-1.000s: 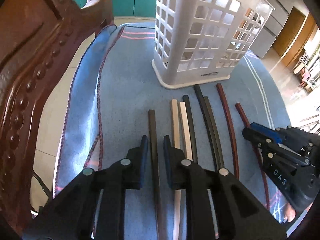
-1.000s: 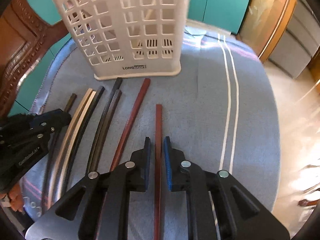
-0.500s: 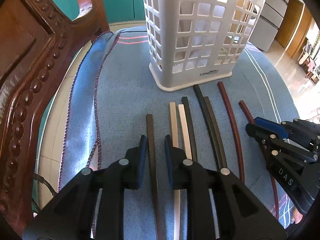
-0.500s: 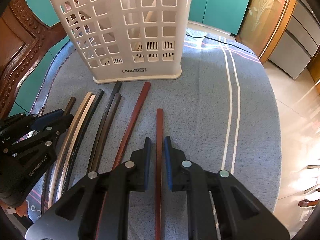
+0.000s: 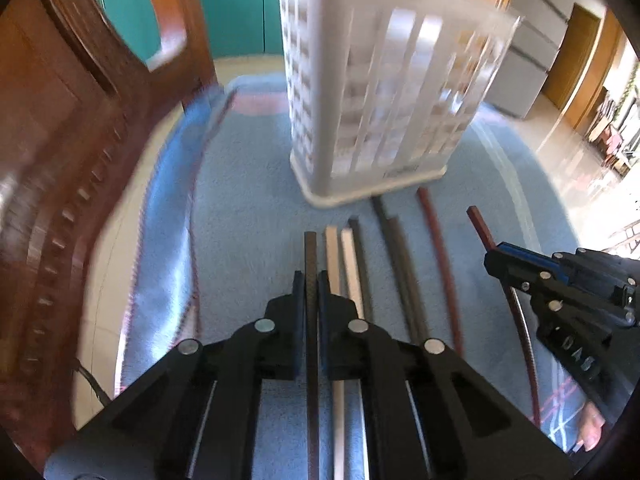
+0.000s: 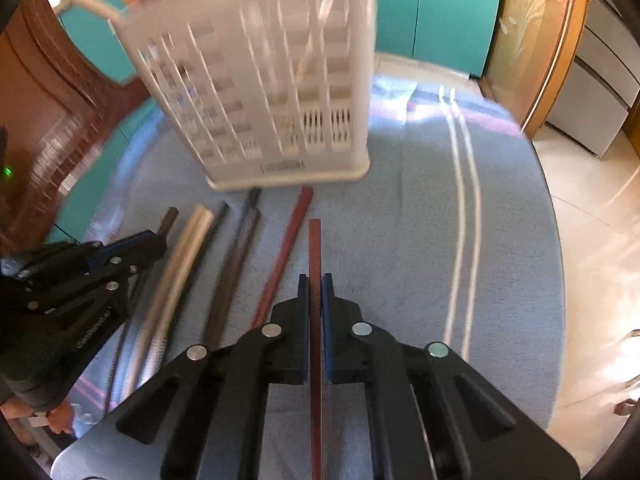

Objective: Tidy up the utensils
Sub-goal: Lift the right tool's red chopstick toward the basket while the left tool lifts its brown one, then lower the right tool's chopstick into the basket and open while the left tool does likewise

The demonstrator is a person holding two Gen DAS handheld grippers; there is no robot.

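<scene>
Blue cloth (image 5: 248, 208) covers the table under both grippers. Left gripper (image 5: 311, 280) has just pinched its jaws onto the dark brown chopstick (image 5: 310, 248), which runs toward twelve o'clock. At its one o'clock lie two pale chopsticks (image 5: 340, 248) and darker ones beside them; the white slotted basket (image 5: 360, 120) stands upright beyond. Right gripper (image 6: 315, 284) has likewise just clamped on the reddish chopstick (image 6: 315, 240), pointing at twelve, with a second red chopstick (image 6: 292, 236) at eleven. Carved wooden chair (image 5: 60, 140) at nine o'clock.
</scene>
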